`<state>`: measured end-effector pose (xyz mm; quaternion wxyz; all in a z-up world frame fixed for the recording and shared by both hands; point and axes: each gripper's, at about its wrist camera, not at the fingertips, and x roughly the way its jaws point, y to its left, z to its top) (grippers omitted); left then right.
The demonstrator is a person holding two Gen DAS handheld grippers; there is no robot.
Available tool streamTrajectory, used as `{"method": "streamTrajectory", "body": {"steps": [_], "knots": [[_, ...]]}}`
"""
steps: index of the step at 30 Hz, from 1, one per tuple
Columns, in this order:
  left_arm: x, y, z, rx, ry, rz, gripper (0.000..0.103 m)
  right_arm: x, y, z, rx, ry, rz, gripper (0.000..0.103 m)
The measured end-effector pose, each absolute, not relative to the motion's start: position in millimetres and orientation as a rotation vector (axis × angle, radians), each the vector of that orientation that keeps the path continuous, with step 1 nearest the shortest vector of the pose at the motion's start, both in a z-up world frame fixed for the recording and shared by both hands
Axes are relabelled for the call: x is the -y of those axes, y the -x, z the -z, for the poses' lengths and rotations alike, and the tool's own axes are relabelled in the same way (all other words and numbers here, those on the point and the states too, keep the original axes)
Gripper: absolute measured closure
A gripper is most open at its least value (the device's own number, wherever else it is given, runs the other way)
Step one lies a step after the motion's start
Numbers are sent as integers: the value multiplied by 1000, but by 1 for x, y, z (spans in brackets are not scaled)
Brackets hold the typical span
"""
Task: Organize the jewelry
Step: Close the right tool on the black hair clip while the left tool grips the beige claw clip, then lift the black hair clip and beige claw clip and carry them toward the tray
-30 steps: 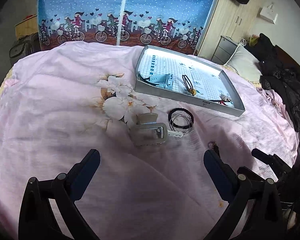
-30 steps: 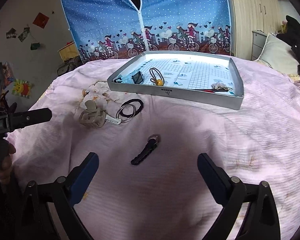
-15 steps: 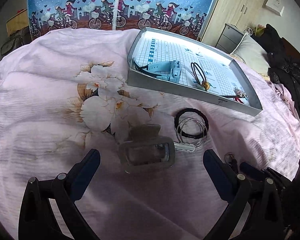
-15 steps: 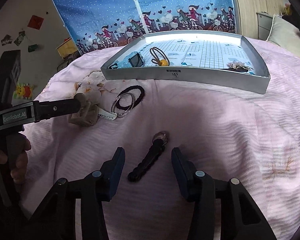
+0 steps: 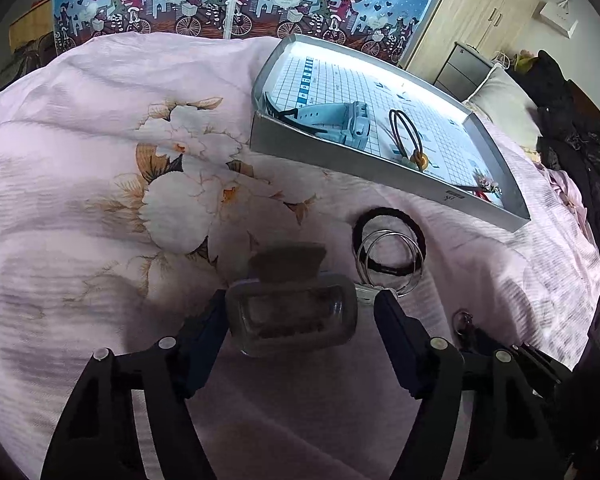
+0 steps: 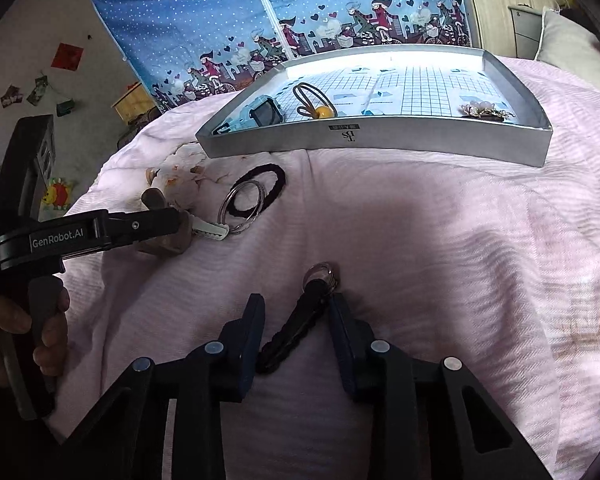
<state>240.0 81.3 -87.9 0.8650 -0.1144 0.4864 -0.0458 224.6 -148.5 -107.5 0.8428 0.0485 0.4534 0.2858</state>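
While its jaws stand apart on either side of a beige hair claw [image 5: 292, 312], the left gripper [image 5: 302, 328] has not clamped; the claw's long axis runs straight across the gap, finger to finger. The right gripper [image 6: 296, 334], also parted, straddles a black braided strap [image 6: 296, 326] lying on the pink bedspread [image 6: 440, 240], its long axis slanting ahead and rightward, metal ring end pointing away. Farther ahead sits the silver tray [image 6: 380, 142].
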Motion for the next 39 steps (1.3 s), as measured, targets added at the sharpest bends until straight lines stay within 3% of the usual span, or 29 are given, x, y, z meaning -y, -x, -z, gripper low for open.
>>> {"method": "streamTrajectory", "body": {"steps": [5,11,19,39], "knots": [[-78,-238,90,-1030,208,90,46,147,-222,108,-979,-111,-610,73],[-73,-237,91,-1031,189,92,46,150,-221,109,-998,-150,-625,73],[-59,-231,89,-1032,178,154,47,155,-220,109,-1043,-198,-646,91],[-38,-224,99,-1024,146,223,47,165,-204,98,-1025,-176,-623,91]]}}
